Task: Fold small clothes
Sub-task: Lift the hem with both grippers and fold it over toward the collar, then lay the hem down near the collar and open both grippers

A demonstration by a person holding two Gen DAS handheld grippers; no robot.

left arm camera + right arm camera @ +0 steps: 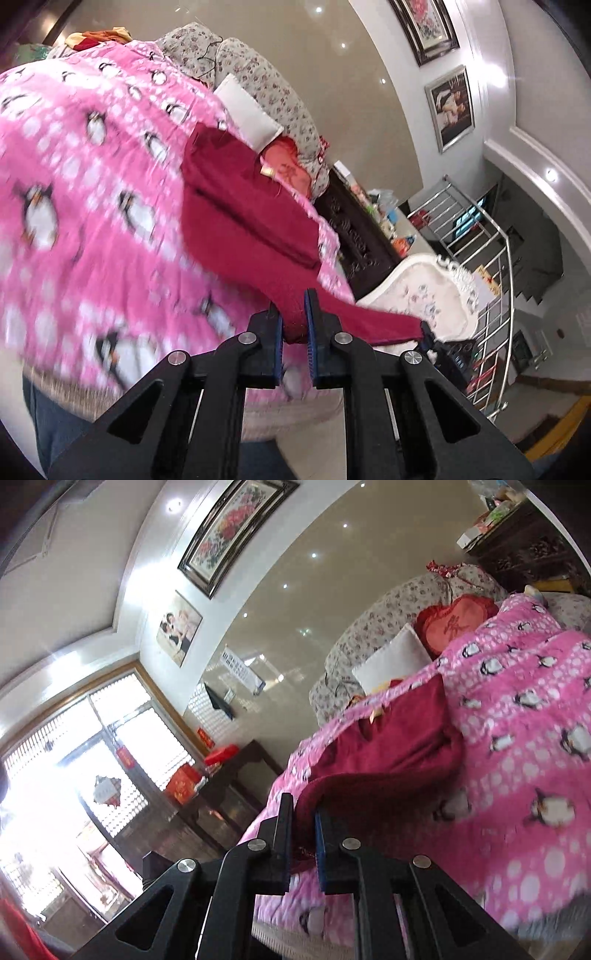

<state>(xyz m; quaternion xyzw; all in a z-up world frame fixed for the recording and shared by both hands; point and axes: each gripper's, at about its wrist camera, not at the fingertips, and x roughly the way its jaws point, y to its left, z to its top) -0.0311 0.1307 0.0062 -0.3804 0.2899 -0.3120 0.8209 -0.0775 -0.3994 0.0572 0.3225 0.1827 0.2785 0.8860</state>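
Observation:
A dark red garment point(243, 221) lies on a pink penguin-print blanket point(92, 184), its near edge lifted off the bed. My left gripper point(293, 321) is shut on one near corner of that garment. The lifted hem runs right to the other gripper's tip point(428, 332), which holds its far end. In the right wrist view the same red garment point(388, 746) rises from the pink blanket point(517, 738), and my right gripper point(303, 823) is shut on its bunched near corner.
A white pillow point(245, 110), a red embroidered cushion point(454, 622) and a floral quilt point(266, 85) lie at the bed's head. A dark carved cabinet point(354, 236) and metal railing point(491, 280) stand beside the bed. A window point(74, 746) glares at the left.

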